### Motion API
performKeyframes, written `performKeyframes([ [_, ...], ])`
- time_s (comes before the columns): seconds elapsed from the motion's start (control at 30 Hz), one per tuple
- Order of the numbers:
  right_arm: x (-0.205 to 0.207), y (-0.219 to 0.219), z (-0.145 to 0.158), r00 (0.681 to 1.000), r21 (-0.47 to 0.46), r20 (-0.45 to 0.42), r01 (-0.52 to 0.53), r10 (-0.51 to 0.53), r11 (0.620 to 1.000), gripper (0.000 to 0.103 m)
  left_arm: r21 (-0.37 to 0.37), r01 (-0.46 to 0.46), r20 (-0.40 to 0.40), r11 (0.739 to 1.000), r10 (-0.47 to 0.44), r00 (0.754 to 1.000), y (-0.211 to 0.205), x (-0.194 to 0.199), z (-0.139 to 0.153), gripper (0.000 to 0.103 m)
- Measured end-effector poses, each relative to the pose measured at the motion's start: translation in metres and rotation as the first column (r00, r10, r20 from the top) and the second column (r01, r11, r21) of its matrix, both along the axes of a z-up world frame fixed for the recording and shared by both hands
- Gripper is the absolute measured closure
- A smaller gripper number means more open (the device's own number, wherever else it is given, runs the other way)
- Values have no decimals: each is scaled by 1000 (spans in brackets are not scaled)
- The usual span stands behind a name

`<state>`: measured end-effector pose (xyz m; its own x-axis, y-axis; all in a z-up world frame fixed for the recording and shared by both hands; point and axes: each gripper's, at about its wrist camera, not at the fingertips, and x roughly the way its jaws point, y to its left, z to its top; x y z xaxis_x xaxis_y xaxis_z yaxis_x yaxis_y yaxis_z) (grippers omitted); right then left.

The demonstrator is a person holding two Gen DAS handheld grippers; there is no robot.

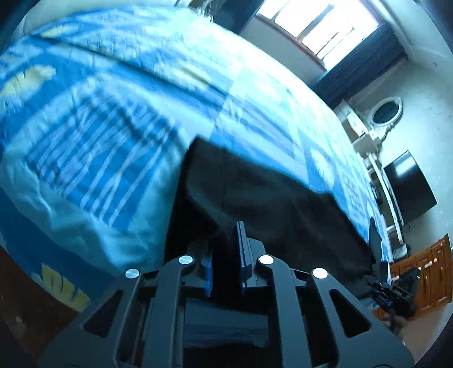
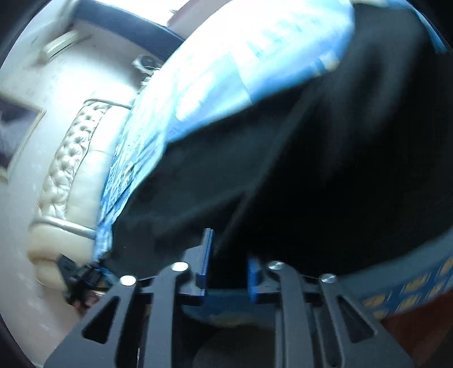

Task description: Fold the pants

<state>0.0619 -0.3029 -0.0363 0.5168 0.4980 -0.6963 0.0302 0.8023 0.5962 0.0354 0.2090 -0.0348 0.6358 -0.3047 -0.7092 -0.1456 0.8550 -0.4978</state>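
Black pants point(image 1: 269, 195) lie on a blue and white patterned bedspread point(image 1: 113, 113) and are lifted at the near edge. My left gripper point(image 1: 225, 254) is shut on the near edge of the pants; dark cloth fills the gap between its blue pads. In the right wrist view the pants point(image 2: 325, 169) fill the middle and right, dark and blurred. My right gripper point(image 2: 229, 260) is shut on the pants edge, with cloth between its blue pads. The right gripper also shows in the left wrist view point(image 1: 393, 288), at the far right end of the pants. The left gripper shows small in the right wrist view point(image 2: 82, 276).
The bedspread point(image 2: 226, 70) covers a bed with a cream tufted headboard point(image 2: 65, 169). A window point(image 1: 320, 25) with dark curtains, a white dresser with an oval mirror point(image 1: 386, 111), a black screen point(image 1: 410, 186) and wooden cabinets point(image 1: 430, 271) stand beyond the bed.
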Motion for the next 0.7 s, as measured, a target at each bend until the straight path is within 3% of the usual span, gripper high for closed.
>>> performKeyframes([
  [0.07, 0, 2, 4, 999, -58, 32, -20, 22, 998, 87, 38, 8, -5, 999, -8, 1000, -1, 2, -2, 90],
  [0.17, -4, 3, -16, 998, -109, -22, -57, 55, 992, 87, 43, 23, -104, 999, -19, 994, 0, 3, -31, 90],
  [0.27, -12, -13, -33, 995, -44, -58, -80, 78, 996, 86, -3, 15, -86, 1000, -15, 996, 6, -3, -43, 90],
  [0.33, -15, -23, -29, 995, 12, -78, -68, 69, 998, 73, -21, 23, -83, 999, -25, 996, 9, -4, -40, 87],
  [0.4, -21, -38, -17, 996, 28, -87, -36, 38, 999, 62, -7, 42, -69, 999, -42, 997, 12, -10, -32, 81],
  [0.5, -30, -66, 13, 999, -22, -48, 20, -21, 1000, 62, 78, 46, -37, 996, -43, 998, 17, -24, -19, 73],
  [0.57, -23, -87, 34, 996, -96, -10, 88, -90, 992, 59, 116, 36, -23, 993, -33, 999, 21, -31, -9, 69],
  [0.6, -15, -102, 46, 991, -144, 20, 136, -135, 980, 53, 123, 28, -19, 992, -26, 999, 19, -31, -4, 66],
  [0.63, -6, -114, 55, 983, -184, 48, 181, -175, 966, 47, 122, 21, -12, 992, -20, 1000, 19, -30, 0, 64],
  [0.7, 27, -135, 67, 970, -254, 68, 245, -235, 936, 45, 106, 2, -1, 994, -2, 1000, 16, -22, 10, 57],
])
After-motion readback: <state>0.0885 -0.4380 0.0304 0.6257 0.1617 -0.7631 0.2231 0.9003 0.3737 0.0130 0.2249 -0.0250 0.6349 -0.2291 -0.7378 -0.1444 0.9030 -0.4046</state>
